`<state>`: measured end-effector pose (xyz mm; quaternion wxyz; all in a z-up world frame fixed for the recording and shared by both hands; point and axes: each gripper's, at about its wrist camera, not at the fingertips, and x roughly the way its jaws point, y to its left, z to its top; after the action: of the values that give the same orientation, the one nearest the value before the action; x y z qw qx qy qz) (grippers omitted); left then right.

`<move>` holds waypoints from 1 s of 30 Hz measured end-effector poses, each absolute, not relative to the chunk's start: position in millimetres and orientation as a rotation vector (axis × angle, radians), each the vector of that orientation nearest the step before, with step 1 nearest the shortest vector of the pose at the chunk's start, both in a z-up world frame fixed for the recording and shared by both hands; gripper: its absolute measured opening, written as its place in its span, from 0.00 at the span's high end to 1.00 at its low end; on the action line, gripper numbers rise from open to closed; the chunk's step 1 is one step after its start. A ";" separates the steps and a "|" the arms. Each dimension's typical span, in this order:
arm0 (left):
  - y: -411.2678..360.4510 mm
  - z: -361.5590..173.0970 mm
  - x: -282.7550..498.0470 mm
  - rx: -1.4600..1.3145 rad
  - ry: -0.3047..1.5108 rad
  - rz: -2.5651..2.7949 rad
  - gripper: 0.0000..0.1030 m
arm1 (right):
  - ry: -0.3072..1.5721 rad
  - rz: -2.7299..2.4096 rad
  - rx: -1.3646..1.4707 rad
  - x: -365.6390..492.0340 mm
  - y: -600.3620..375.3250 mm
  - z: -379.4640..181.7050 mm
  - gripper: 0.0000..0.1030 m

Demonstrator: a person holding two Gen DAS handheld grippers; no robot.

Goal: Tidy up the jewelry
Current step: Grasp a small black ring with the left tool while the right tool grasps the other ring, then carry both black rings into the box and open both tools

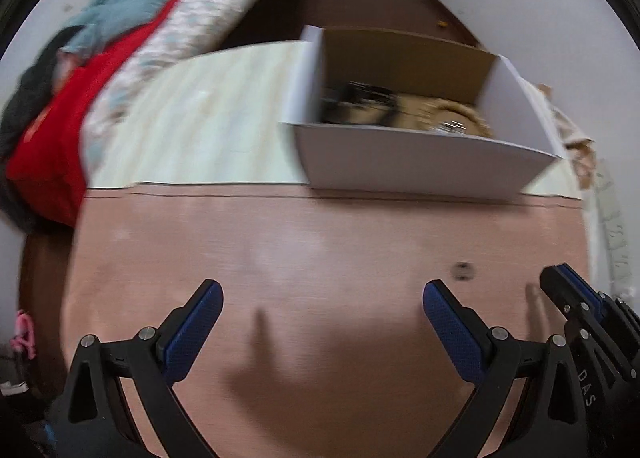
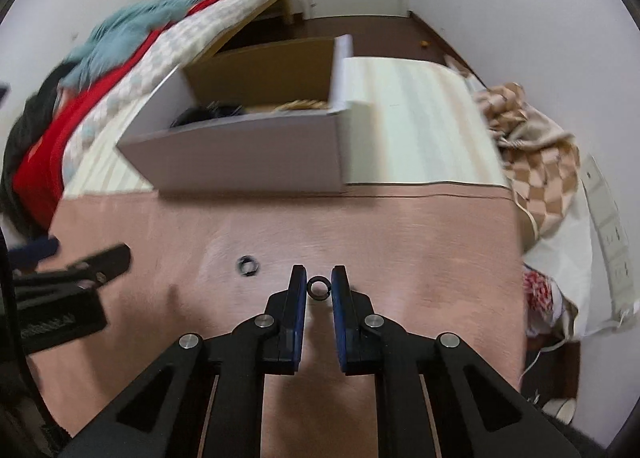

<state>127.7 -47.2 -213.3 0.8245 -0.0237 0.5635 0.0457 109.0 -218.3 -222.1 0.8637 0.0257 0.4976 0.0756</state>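
Note:
My right gripper [image 2: 319,283] is shut on a small black ring [image 2: 319,287], held between its blue pads just above the pink table [image 2: 400,242]. A second black ring [image 2: 248,265] lies on the table to its left; it also shows in the left wrist view [image 1: 463,270]. My left gripper [image 1: 322,298] is wide open and empty over the table. An open white box [image 2: 240,158] with dark jewelry and a woven piece inside stands at the table's far edge; it also shows in the left wrist view [image 1: 416,162].
A pale striped mat [image 1: 200,130] lies under the box. Folded red and teal bedding [image 1: 80,98] is piled at the left. A checked cloth [image 2: 536,162] hangs off the right side. White walls stand behind.

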 end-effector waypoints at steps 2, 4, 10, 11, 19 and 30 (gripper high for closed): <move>-63.6 -217.4 129.9 -0.054 1.207 0.049 0.01 | 1.033 0.129 0.080 107.1 -233.8 -216.5 0.87; -79.0 -221.0 131.2 -0.039 1.213 0.017 0.01 | 1.028 0.110 0.094 106.2 -244.5 -213.0 0.87; -108.7 -230.9 136.5 0.017 1.219 -0.017 0.27 | 1.023 0.070 0.110 107.5 -263.5 -207.8 0.87; -110.2 -232.3 138.0 0.020 1.220 -0.018 0.36 | 1.021 0.066 0.110 107.5 -265.1 -207.6 0.87; -115.0 -234.3 140.6 0.027 1.187 -0.040 0.79 | 1.015 0.044 0.116 104.1 -274.7 -207.2 0.87; -113.5 -221.7 141.5 0.008 1.161 -0.073 0.90 | 0.992 0.049 0.121 102.0 -275.5 -195.5 0.87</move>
<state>141.5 -113.5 -221.7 0.8355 0.0037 0.5484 -0.0346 102.0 -275.5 -195.5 0.8774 0.0580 0.4756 0.0235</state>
